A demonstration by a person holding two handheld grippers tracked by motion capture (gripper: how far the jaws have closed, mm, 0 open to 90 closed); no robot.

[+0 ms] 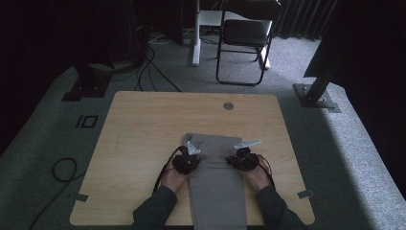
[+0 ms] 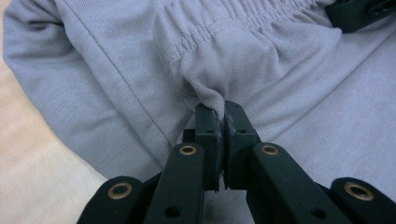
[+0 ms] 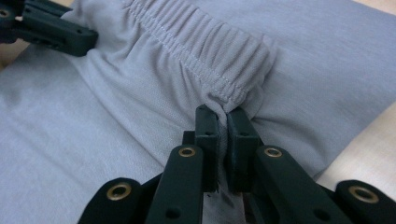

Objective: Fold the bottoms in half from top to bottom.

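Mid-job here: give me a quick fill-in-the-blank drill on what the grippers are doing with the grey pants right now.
1. The left gripper is shut on a pinch of the grey pants near their elastic ____.
2. The right gripper is ____ on the same gathered band.
3. The pants lie on a ____ table.
4. Beyond the table stands a folding ____ on the carpet.

Missing words: waistband; shut; wooden; chair

Bare table [image 1: 143,124] lies open all around the trousers [image 1: 215,191].
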